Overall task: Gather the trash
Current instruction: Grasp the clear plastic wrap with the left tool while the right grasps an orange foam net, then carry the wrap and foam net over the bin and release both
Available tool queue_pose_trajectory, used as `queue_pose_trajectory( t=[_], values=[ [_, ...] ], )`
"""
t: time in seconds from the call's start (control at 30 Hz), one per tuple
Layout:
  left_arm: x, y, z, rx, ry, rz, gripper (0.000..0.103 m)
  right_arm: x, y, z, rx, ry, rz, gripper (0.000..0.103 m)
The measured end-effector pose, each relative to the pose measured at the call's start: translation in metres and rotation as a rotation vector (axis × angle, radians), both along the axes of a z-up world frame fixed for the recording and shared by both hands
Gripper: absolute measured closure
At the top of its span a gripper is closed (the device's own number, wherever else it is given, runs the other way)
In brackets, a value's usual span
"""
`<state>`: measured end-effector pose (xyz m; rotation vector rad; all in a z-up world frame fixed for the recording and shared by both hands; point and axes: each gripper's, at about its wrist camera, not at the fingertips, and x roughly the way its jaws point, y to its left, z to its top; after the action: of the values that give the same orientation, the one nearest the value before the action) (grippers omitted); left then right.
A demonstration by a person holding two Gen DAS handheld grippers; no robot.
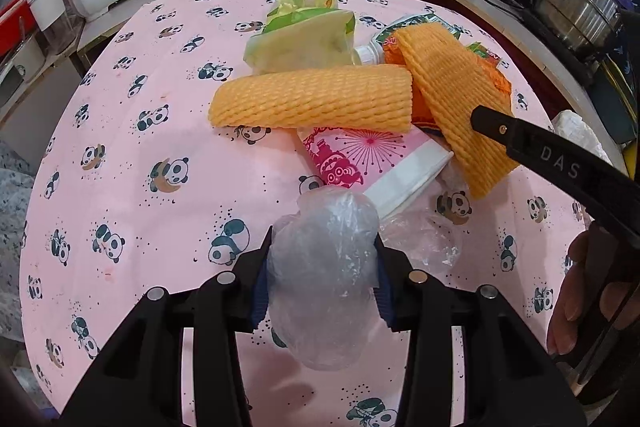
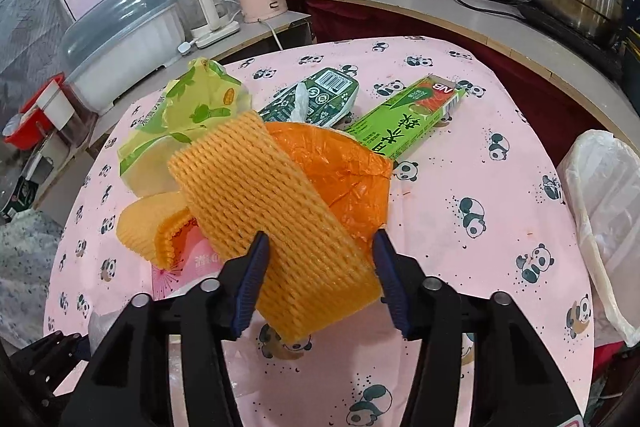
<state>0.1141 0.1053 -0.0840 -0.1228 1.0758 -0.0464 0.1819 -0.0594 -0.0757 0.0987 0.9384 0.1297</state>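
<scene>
Below, left tool clamped on clear bag, right tool on half-hidden foam net.

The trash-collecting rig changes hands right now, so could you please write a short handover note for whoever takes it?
Left gripper: shut on a crumpled clear plastic bag, lifted off the table.
Right gripper: fingers around an orange foam net sleeve; grip looks closed.
On the panda tablecloth: second foam sleeve, yellow-green wrapper, orange plastic bag, green carton, pink paper cup.
Nothing visibly binned yet; the pile remains.
</scene>
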Motion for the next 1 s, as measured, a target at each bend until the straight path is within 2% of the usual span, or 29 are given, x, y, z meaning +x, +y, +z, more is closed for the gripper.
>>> queue_pose_trajectory(
  t=[0.03, 0.07, 0.1, 0.33, 0.57, 1.0],
  values=[
    [0.000, -0.001, 0.000, 0.001, 0.001, 0.000, 0.063, -0.002, 0.000, 0.000, -0.007, 0.000, 0.004, 0.079],
    [0.000, -0.001, 0.000, 0.000, 0.002, 0.000, 0.063, -0.003, -0.001, 0.000, -0.004, 0.003, 0.011, 0.088],
    [0.000, -0.002, 0.000, -0.001, 0.002, -0.001, 0.063, -0.005, -0.002, 0.001, 0.007, 0.009, 0.016, 0.093],
    [-0.009, -0.010, 0.008, -0.008, -0.008, -0.014, 0.064, -0.027, -0.014, 0.019, 0.034, -0.035, 0.019, 0.094],
    [-0.022, -0.026, 0.024, -0.032, -0.030, -0.044, 0.064, -0.054, -0.040, 0.050, 0.034, -0.114, -0.033, 0.094],
    [-0.034, -0.094, 0.060, -0.038, -0.107, -0.172, 0.064, -0.095, -0.122, 0.082, 0.050, -0.198, -0.195, 0.094]
  ],
)
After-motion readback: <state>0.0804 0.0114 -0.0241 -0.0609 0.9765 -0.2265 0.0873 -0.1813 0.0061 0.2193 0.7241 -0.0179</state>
